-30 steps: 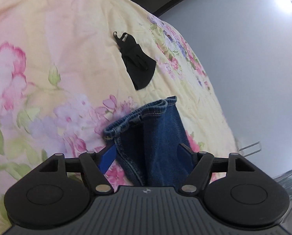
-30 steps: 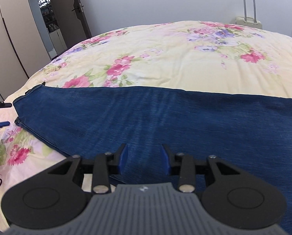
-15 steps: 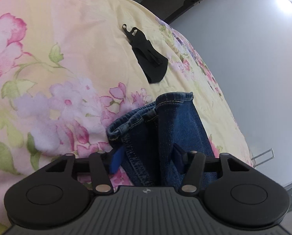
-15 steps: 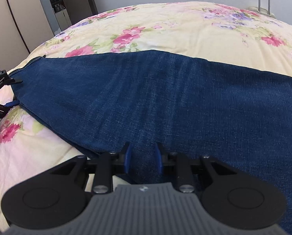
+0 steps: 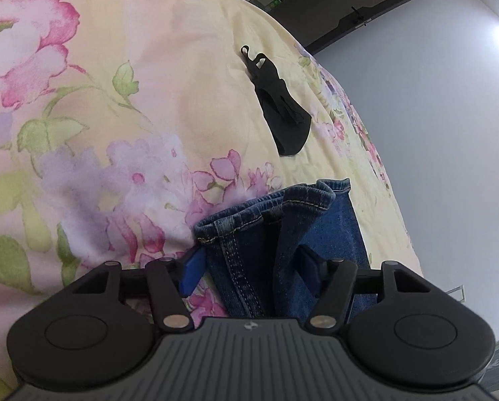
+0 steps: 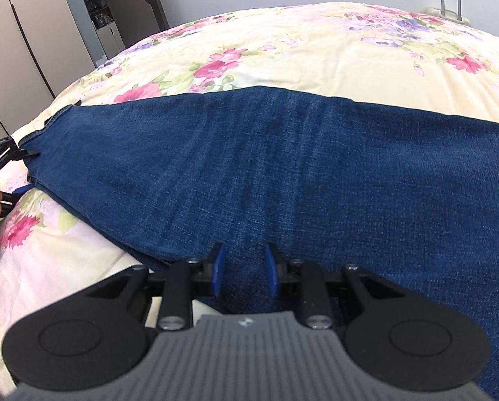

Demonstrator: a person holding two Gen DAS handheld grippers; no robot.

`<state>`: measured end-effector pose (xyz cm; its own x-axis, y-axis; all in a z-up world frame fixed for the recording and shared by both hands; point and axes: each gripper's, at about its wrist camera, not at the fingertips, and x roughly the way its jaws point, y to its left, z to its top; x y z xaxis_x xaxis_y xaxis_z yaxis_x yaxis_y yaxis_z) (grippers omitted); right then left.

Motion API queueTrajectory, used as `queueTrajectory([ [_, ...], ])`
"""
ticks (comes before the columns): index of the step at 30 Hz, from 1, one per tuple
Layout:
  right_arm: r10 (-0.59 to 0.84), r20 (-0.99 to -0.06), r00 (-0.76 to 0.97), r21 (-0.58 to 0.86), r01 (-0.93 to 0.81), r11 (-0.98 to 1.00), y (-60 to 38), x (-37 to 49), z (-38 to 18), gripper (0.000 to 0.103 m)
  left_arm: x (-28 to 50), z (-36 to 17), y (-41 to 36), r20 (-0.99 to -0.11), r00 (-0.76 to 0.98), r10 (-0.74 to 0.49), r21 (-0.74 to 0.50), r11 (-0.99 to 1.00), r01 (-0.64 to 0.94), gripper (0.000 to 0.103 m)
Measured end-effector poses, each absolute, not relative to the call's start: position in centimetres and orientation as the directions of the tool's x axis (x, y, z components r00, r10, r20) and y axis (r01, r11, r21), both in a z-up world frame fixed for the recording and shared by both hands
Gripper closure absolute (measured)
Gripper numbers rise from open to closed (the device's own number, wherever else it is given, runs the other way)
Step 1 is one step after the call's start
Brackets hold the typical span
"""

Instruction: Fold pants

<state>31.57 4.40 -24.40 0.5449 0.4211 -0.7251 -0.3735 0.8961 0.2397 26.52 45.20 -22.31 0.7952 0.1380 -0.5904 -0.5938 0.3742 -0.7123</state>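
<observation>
Left wrist view shows the left claw [image 5: 252, 267] at the hem end of the blue jeans [image 5: 282, 234], its jaws opening with bunched denim between them; the left blue pad sits beside the fabric, not pressing. A black glove [image 5: 281, 107] lies well apart on the floral bed [image 5: 115, 100]. Right wrist view shows the jeans [image 6: 266, 167] spread flat across the bed [image 6: 316, 53], and the right claw [image 6: 244, 269] narrowed, its pads pinching a fold of denim at the near edge.
</observation>
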Motion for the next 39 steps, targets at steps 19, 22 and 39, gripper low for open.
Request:
queueTrajectory([
  [19, 0.450, -0.755, 0.477, 0.271, -0.398, 0.876, 3.8, 33.5, -23.9, 0.085, 29.7, -5.7, 35.9, -0.418, 0.902, 0.112, -0.603, 0.709, -0.367, 0.092],
  [22, 0.452, -0.736, 0.503, 0.280, -0.382, 0.881, 2.1, 33.2, -21.6, 0.076, 30.4, -1.6, 30.2, -0.369, 0.926, 0.084, -0.515, 0.811, -0.278, 0.092],
  [39, 0.390, -0.637, 0.664, 0.513, -0.012, 0.858, -21.9, 27.0, -17.8, 0.057, 33.5, -4.9, -10.4, -0.452, 0.884, -0.119, 0.169, 0.962, 0.216, 0.092],
])
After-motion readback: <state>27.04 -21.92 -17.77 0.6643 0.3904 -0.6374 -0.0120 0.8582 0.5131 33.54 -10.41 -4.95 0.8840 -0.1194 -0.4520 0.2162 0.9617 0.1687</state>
